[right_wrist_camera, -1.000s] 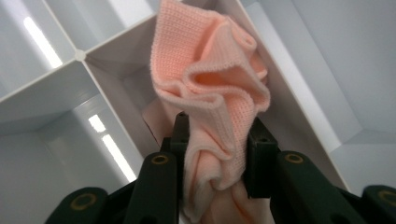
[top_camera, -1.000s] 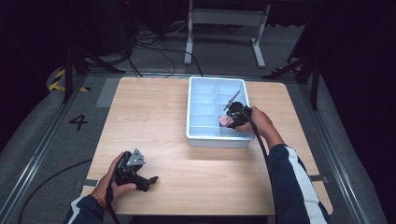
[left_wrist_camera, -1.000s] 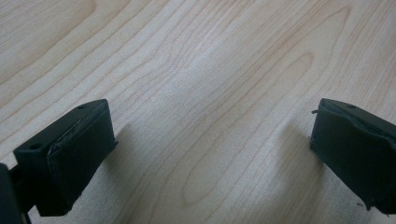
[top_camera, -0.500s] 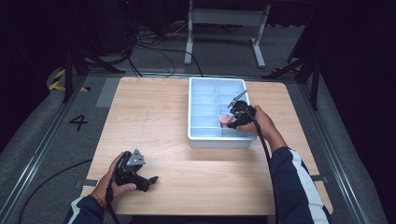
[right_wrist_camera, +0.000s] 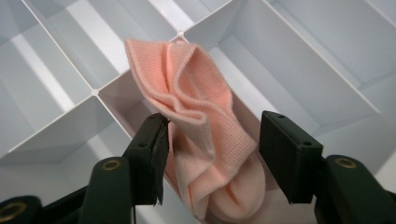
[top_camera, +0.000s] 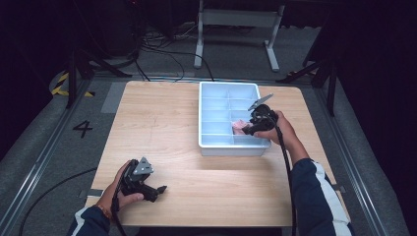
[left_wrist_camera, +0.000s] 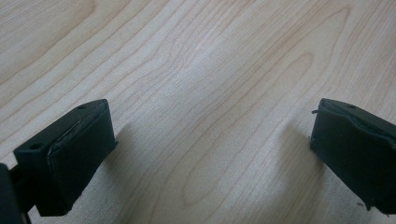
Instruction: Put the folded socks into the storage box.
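Note:
A folded pink sock (right_wrist_camera: 196,88) stands in a compartment of the pale blue divided tray (top_camera: 231,147), on its near right side (top_camera: 239,126). My right gripper (right_wrist_camera: 212,149) reaches into the tray from the right (top_camera: 247,130). Its jaws have just been opening and now straddle the sock; the right pad is clear of it and the left one sits at its edge without pressing. My left gripper (top_camera: 160,189) rests at the table's front left, jaws wide apart (left_wrist_camera: 210,154) over bare wood.
The tray's other compartments (right_wrist_camera: 327,42) look bare. The wooden table (top_camera: 162,123) stretches between the tray and my left hand. Dark floor with cables and a stand's legs (top_camera: 236,19) lies beyond the far edge.
My right hand has drawn back slightly to the right from the sock, which stays in the tray. The left hand has not moved.

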The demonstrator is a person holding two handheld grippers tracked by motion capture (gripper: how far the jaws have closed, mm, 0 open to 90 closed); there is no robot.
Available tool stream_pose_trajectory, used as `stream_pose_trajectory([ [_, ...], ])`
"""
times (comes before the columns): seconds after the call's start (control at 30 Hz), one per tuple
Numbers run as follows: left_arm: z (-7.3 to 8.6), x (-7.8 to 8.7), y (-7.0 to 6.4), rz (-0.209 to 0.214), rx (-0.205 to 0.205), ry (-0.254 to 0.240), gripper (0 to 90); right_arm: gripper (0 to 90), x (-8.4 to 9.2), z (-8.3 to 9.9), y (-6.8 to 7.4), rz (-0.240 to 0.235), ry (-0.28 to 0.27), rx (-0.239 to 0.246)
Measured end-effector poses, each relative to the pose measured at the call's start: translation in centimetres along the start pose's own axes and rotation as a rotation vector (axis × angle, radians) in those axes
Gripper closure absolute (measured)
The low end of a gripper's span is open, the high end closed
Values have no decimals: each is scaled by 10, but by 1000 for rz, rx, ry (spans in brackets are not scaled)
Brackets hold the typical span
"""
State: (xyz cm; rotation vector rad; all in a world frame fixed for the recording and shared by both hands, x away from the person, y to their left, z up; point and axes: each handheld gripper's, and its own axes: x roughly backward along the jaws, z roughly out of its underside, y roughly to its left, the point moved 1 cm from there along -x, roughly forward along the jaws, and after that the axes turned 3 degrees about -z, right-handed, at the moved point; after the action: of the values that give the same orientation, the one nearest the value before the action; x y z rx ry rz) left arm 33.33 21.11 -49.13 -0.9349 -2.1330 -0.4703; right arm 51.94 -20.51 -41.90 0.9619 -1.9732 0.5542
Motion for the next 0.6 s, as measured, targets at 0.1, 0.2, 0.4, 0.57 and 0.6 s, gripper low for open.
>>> stream_pose_trajectory([
  [0.1,0,0,0,1,1,0,0,448,3,0,1,3,-8,9],
  [0.2,0,0,0,1,1,0,0,441,10,1,2,14,-27,20],
  [0.4,0,0,0,1,1,0,0,436,22,3,4,26,-49,36],
  [0.57,0,0,0,0,1,0,0,434,27,5,6,34,-51,47],
  [0.6,0,0,0,0,1,0,0,434,28,5,6,33,-53,51],
])
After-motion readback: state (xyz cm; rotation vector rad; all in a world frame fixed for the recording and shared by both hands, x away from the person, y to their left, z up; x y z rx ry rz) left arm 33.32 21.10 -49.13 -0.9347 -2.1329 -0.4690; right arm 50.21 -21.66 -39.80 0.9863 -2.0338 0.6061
